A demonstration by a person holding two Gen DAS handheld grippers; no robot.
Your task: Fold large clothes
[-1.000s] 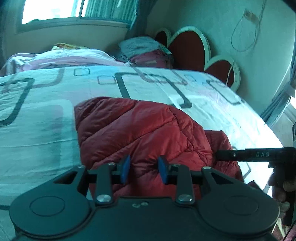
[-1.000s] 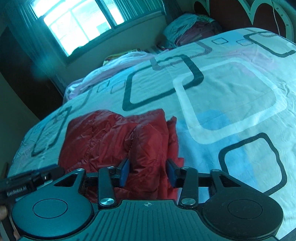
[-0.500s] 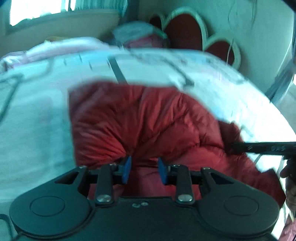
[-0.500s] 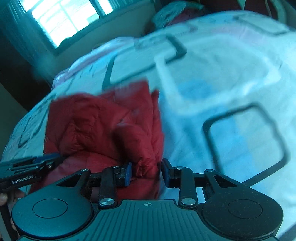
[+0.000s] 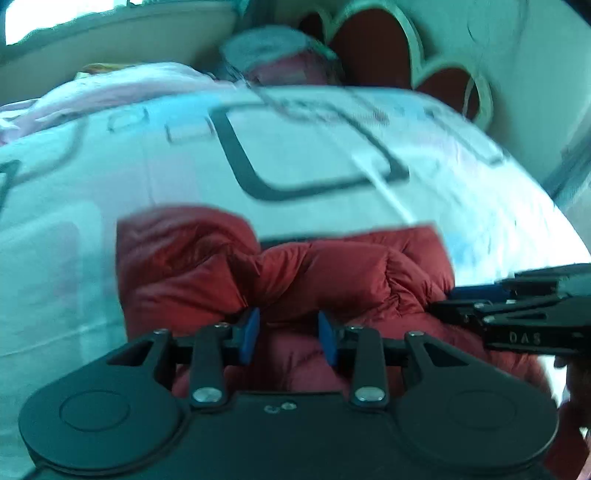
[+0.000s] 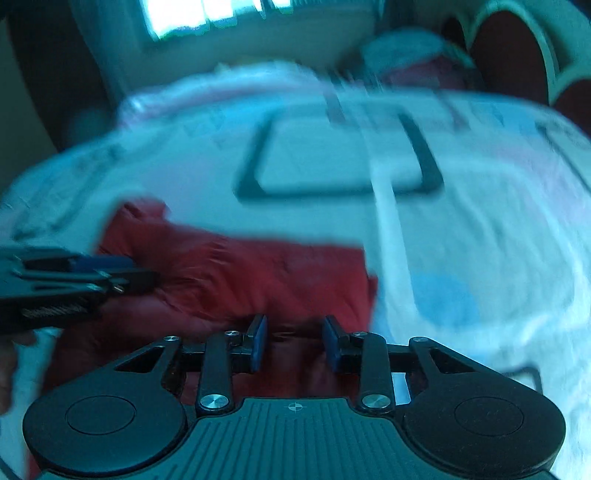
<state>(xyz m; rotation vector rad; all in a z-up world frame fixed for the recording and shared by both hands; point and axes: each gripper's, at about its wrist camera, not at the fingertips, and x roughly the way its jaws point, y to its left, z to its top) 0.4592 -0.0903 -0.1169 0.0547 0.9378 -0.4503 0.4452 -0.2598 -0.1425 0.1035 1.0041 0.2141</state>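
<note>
A red puffer jacket (image 5: 332, 273) lies bunched in a wide band on the patterned bed cover (image 5: 295, 147). My left gripper (image 5: 289, 334) is over its near edge with red fabric filling the gap between the blue pads; the jaws are opening slightly. My right gripper (image 6: 293, 343) is at the jacket's (image 6: 258, 273) right end, its jaws closing with dark red fabric between them. Each gripper shows side-on in the other's view: the right gripper (image 5: 454, 306) at the right edge, the left gripper (image 6: 140, 280) at the left edge. Both views are blurred.
Bed cover (image 6: 480, 221) stretches beyond the jacket and to its right. Folded clothes or pillows (image 5: 280, 55) and a pink blanket (image 5: 110, 88) lie at the far end by a red scalloped headboard (image 5: 369, 40). A window (image 6: 192, 14) is behind. A hand (image 5: 576, 369) holds the right gripper.
Both grippers have dipped lower and rolled. The jacket went from a tall mound to a flatter, wider band. The two grippers now sit closer side by side.
</note>
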